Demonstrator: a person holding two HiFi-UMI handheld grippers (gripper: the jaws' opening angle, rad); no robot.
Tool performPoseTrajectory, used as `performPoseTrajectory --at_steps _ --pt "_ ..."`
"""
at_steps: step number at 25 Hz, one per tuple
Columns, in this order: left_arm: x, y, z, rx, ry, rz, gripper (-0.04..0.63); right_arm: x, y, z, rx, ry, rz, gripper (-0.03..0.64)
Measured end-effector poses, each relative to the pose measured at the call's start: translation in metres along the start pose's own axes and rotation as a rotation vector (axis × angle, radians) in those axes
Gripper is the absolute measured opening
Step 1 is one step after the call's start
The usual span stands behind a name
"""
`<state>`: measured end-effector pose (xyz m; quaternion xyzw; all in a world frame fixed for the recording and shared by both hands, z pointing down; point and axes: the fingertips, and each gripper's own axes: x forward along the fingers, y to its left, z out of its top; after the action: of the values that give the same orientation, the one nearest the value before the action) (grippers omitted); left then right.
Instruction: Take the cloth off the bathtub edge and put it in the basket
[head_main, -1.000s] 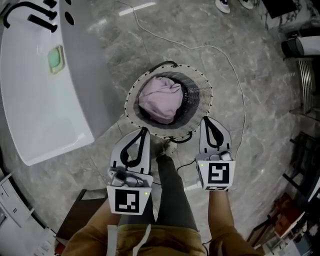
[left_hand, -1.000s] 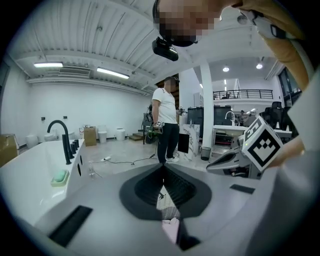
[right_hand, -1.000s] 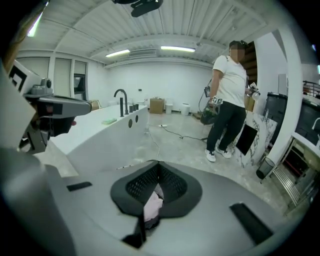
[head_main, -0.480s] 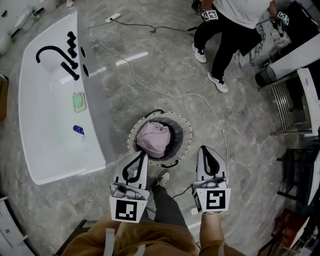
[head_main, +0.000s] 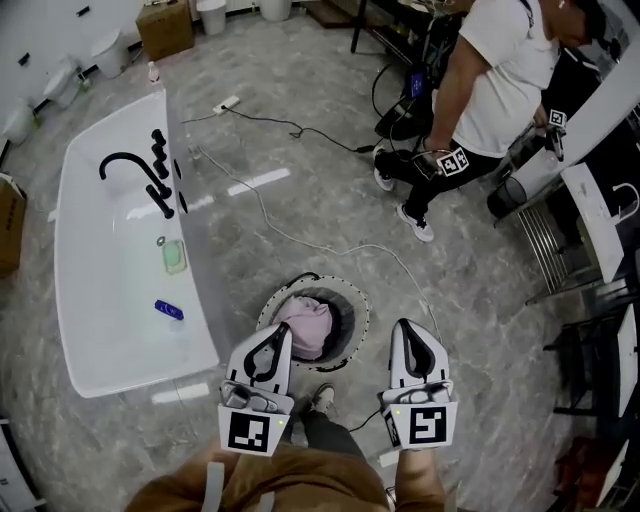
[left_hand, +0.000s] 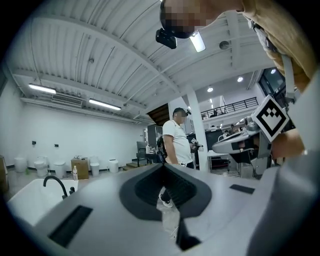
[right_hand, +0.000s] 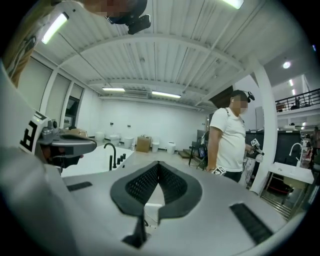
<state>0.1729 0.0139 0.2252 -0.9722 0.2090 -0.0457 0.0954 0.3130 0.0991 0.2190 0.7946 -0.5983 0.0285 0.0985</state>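
Pink cloth (head_main: 308, 328) sits in the basket (head_main: 357, 308) right of the bathtub (head_main: 100, 300), left gripper (head_main: 279, 330) and right gripper (head_main: 405, 326) hang near, closed and empty: job looks done, nothing more to grab.

- Left gripper (head_main: 283, 329): white moulded shell that tapers to a rounded tip, with a black liner framing a teardrop-shaped window.
- Right gripper (head_main: 404, 325): same white shell and same black teardrop liner.
- Pads (right_hand: 142, 184): black, with finely ribbed faces.
- Slots (right_hand: 247, 222): black and rectangular, recessed into the light grey upper shell, one on each side.
- Left marker cube (head_main: 249, 431): white faces with a black square-pattern marker.
- Right marker cube (head_main: 425, 424): matching design, with a small green light at one upper corner.
- Top (head_main: 290, 480): tan-brown fabric, crossed by pale straps (head_main: 212, 484).
- Trousers (head_main: 330, 432): dark grey.
- Shoe (head_main: 321, 398): light-coloured.
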Motion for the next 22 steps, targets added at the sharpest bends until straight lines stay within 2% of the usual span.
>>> performPoseTrajectory --at_steps 2,6,14,22 --pt "-0.007 0.000 0.010 -0.023 -0.009 0.015 0.006 -0.012 -0.001 0.021 0.008 -0.049 0.007 0.005" --pt "-0.022 -0.002 0.026 -0.121 -0.017 0.060 0.006 -0.033 0.006 0.056 0.040 -0.144 0.078 0.005" --pt "-0.032 -0.022 0.056 -0.112 -0.059 0.069 0.006 -0.061 0.013 0.072 -0.004 -0.179 0.136 0.005" --pt "-0.028 -0.032 0.089 -0.062 -0.116 0.089 0.006 -0.086 -0.020 0.105 -0.033 -0.267 0.108 0.005"
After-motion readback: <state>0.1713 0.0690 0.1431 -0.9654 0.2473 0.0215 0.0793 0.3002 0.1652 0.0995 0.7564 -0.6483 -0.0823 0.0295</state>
